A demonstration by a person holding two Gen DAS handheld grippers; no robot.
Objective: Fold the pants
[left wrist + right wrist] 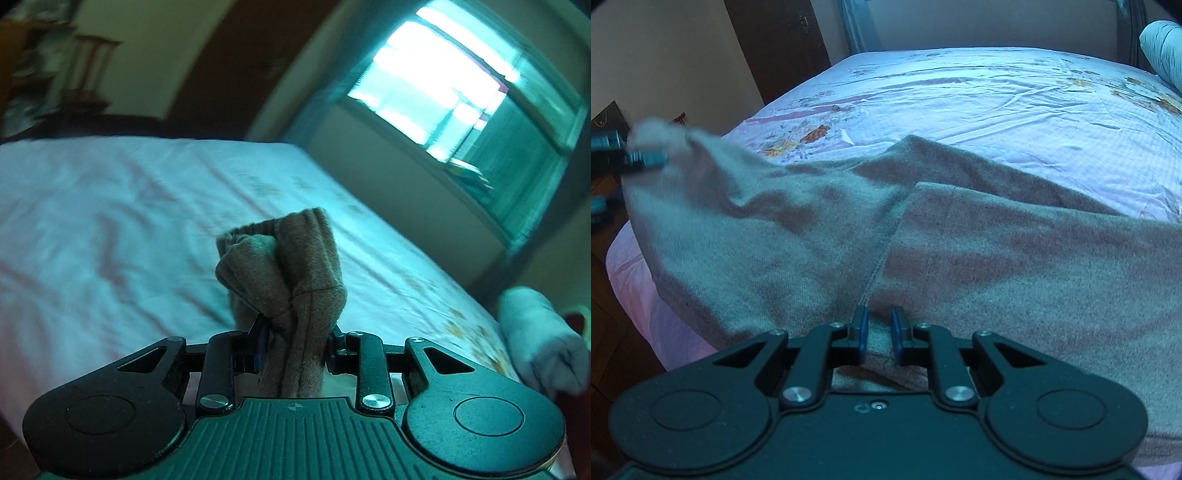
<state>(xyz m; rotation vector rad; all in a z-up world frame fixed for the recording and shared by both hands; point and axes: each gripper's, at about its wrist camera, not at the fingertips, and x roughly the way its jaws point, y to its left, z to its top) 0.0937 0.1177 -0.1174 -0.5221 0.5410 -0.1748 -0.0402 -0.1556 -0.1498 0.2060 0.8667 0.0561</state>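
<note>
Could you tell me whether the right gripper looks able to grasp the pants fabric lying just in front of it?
Probably yes: the right gripper is open directly over the brown pants on the bed, with nothing between. The left gripper grips another part.

In the left wrist view we cannot see the left gripper's (293, 343) fingertips: the bunched brown pants (284, 273) cover them. The upper left of that frame is smeared, so the wooden furniture (90, 70) there stays unclear to us. In the right wrist view the pants (923, 236) run off the right edge, and at the far left a blurred dark shape (631, 157) meets the raised cloth.
</note>
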